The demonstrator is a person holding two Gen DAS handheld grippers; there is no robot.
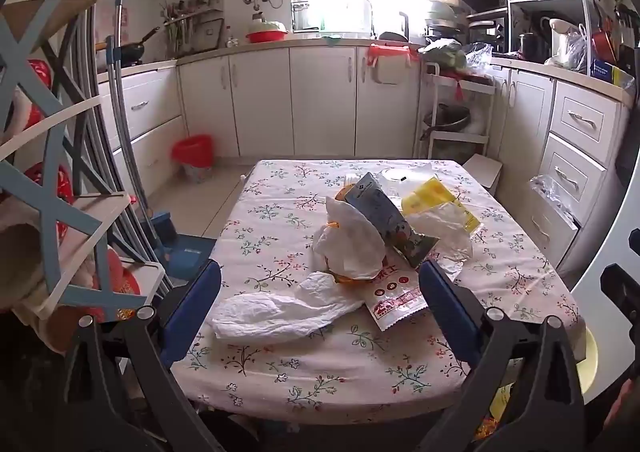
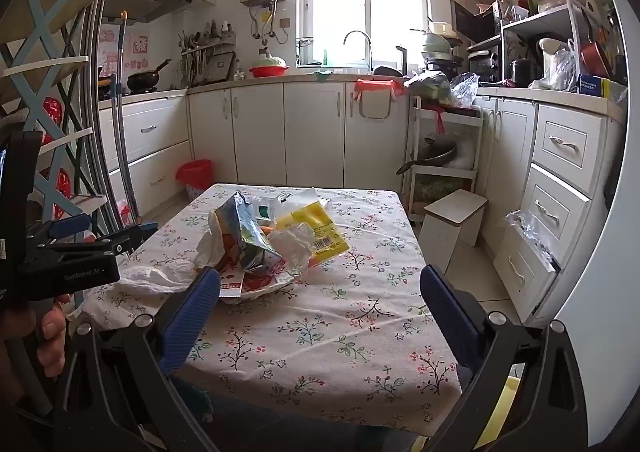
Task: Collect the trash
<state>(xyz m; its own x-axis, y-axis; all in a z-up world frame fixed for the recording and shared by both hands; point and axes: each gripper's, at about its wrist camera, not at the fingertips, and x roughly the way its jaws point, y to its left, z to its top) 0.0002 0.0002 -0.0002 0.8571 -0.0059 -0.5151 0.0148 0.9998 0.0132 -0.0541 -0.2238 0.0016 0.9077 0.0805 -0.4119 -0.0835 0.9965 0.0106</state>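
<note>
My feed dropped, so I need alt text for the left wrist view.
A heap of trash, white crumpled plastic bags, a blue printed carton and a yellow plastic wrapper, lies on a floral-clothed table. The open left gripper frames the heap, empty. A red-lined bin stands on the floor beyond.

We're seeing a matt cloth tablecloth [image 1: 320, 368] w/ printed flower sprigs, slightly creased. On it we're noting thin crinkled white plastic bags [image 1: 280, 312], semi-translucent, soft sheen. The blue-green carton [image 1: 384, 216] is looking like coated paper, crumpled. The yellow packet [image 1: 436, 200] is showing glossy plastic film; the red-printed wrapper [image 1: 396, 296] is also looking like shiny film. Gripper pads [image 1: 192, 308] are appearing as rough, textured blue rubber or plastic on matt black plastic arms w/ bright metal bolts. Cabinets [image 2: 256, 128] are reading smooth white, semi-gloss, w/ metal handles. The bin [image 2: 194, 172] is wearing a shiny red plastic liner.
</note>
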